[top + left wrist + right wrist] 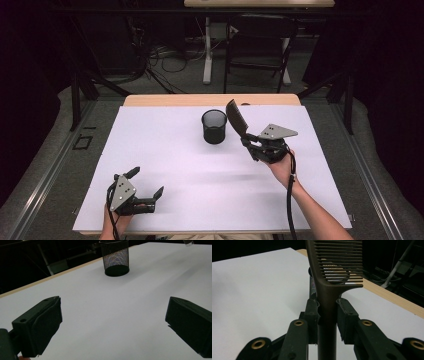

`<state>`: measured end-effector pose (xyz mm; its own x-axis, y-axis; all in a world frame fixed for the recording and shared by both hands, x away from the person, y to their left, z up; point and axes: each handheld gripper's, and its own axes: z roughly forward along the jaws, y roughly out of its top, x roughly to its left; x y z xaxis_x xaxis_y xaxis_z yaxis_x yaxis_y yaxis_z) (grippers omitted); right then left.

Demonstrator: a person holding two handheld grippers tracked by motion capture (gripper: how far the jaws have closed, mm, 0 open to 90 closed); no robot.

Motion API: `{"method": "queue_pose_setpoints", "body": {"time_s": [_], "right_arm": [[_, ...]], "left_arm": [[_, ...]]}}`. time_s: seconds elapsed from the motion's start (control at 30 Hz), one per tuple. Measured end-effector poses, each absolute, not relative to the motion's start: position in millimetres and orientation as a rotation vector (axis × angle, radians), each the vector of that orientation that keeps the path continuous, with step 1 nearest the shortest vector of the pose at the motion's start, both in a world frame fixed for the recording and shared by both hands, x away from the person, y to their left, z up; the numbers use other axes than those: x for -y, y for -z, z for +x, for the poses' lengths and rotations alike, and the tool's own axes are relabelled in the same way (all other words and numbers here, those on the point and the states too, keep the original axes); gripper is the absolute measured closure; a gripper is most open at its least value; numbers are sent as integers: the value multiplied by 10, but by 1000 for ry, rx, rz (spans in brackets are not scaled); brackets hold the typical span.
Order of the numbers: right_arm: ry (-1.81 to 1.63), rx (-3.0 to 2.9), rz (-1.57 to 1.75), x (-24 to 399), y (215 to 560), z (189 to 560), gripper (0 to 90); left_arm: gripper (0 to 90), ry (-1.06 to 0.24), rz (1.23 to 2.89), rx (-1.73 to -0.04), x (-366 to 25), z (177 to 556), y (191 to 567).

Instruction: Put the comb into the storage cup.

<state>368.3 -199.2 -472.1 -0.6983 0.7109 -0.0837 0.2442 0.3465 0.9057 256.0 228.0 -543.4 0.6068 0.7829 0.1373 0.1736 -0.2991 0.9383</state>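
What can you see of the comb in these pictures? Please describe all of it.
The comb is dark brown and looks like plastic, with a long straight handle and one row of fine, even teeth running out to one side. The right claw is shut on its handle, just below the teeth. It is lifted off the white table, teeth end up, tilted towards the black mesh cup and close beside its rim. Only the claw's pads touch it.
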Motion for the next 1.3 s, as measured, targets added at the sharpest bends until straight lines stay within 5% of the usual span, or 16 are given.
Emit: {"method": "queue_pose_setpoints", "body": {"time_s": [1.3], "right_arm": [[-1347, -2132, 825, 1804, 4484, 3965, 725]], "left_arm": [[7, -744, 1795, -768, -2289, 2552, 5423]]}}
